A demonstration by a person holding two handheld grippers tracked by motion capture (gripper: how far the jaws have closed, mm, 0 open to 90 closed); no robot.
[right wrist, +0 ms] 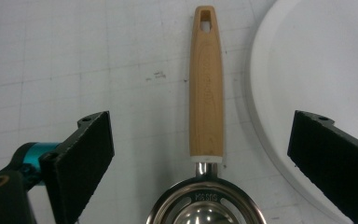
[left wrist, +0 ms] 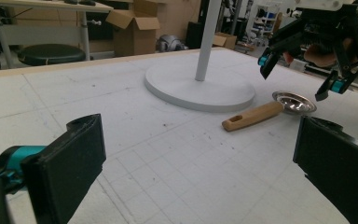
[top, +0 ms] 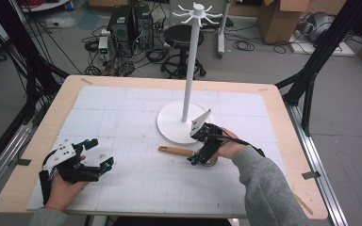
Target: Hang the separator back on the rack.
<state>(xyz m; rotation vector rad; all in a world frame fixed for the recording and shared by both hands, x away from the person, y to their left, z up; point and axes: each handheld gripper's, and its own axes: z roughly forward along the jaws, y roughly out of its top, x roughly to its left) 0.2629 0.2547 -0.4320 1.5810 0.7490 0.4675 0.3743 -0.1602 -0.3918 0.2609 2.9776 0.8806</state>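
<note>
Bench point(top: 283, 122): light wood top, most of it covered by a white gridded mat point(top: 136, 117). On the mat: a white stand, round base point(top: 169, 123) right of centre, thin pole point(top: 191, 61) upright with a hook ring at the top. Just in front of the base lies a utensil, wooden handle point(right wrist: 206, 88) flat, hanging slot at the far end, slotted steel bowl point(left wrist: 294, 101) at the other. Bowl near the base rim; contact can't be judged.

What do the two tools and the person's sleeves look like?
Both the left tool and the right tool are black with teal joints and flat black jaws. Each carries a grey three-cornered plate dotted with holes. The person's sleeves are grey.
</note>
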